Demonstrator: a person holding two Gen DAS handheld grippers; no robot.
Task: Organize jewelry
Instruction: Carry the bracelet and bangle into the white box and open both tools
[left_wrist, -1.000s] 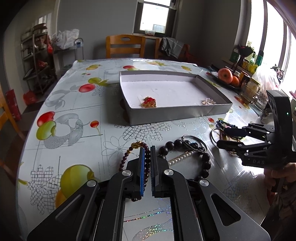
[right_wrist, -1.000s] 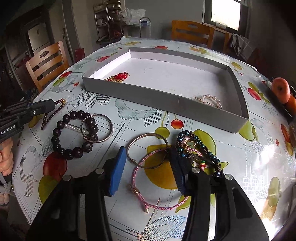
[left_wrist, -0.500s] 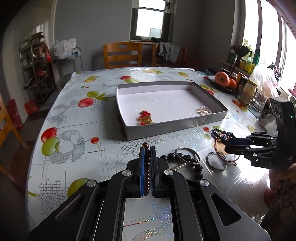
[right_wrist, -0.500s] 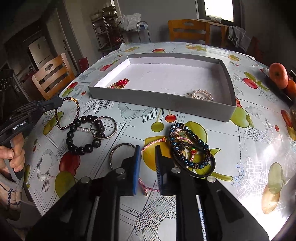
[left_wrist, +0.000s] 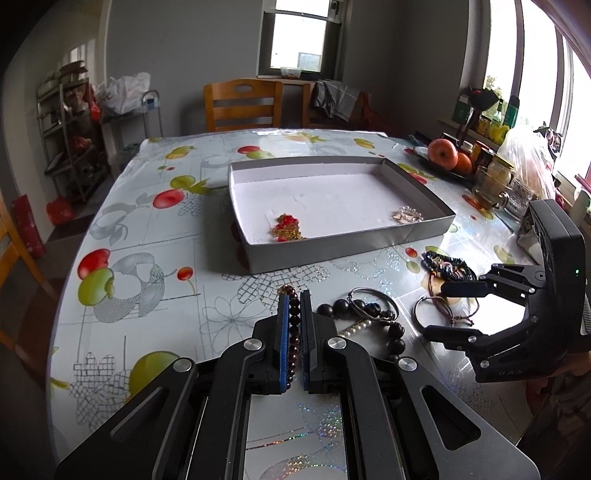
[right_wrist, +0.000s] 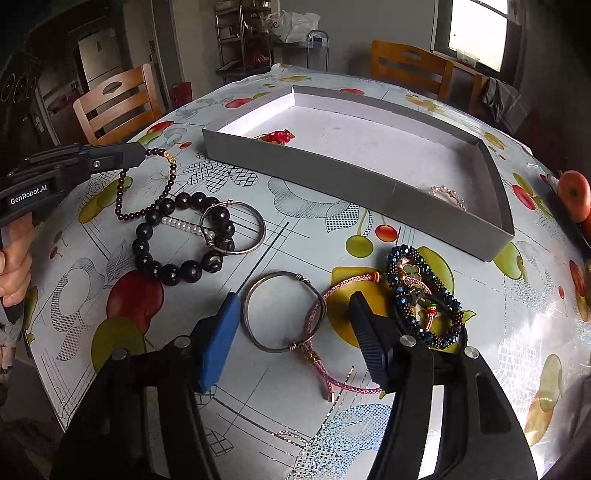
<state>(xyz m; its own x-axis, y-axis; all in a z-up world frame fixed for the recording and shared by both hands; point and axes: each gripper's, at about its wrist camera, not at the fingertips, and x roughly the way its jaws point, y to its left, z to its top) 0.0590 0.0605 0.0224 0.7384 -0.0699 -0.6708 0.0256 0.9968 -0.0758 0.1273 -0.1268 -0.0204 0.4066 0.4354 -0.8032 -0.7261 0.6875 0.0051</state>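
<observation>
My left gripper (left_wrist: 294, 295) is shut on a dark red bead bracelet (left_wrist: 294, 325); in the right wrist view it hangs from the left gripper (right_wrist: 138, 153) as a loop (right_wrist: 147, 188) above the table. My right gripper (right_wrist: 291, 314) is open, its fingers either side of a silver bangle (right_wrist: 284, 312) and a pink cord bracelet (right_wrist: 332, 354). It also shows in the left wrist view (left_wrist: 443, 306). A shallow grey tray (left_wrist: 351, 243) holds a red-and-gold piece (left_wrist: 288, 227) and a pearl piece (left_wrist: 408, 214).
On the table lie a big black bead bracelet (right_wrist: 173, 240) with a pearl strand and a silver ring (right_wrist: 232, 227), and a blue beaded bundle (right_wrist: 421, 295). Fruit (left_wrist: 443, 153), jars and a bag stand at the right edge. Wooden chairs stand around.
My left gripper has lifted the dark red bracelet higher and drawn back. My right gripper has opened wide and now straddles the silver bangle and pink cord.
</observation>
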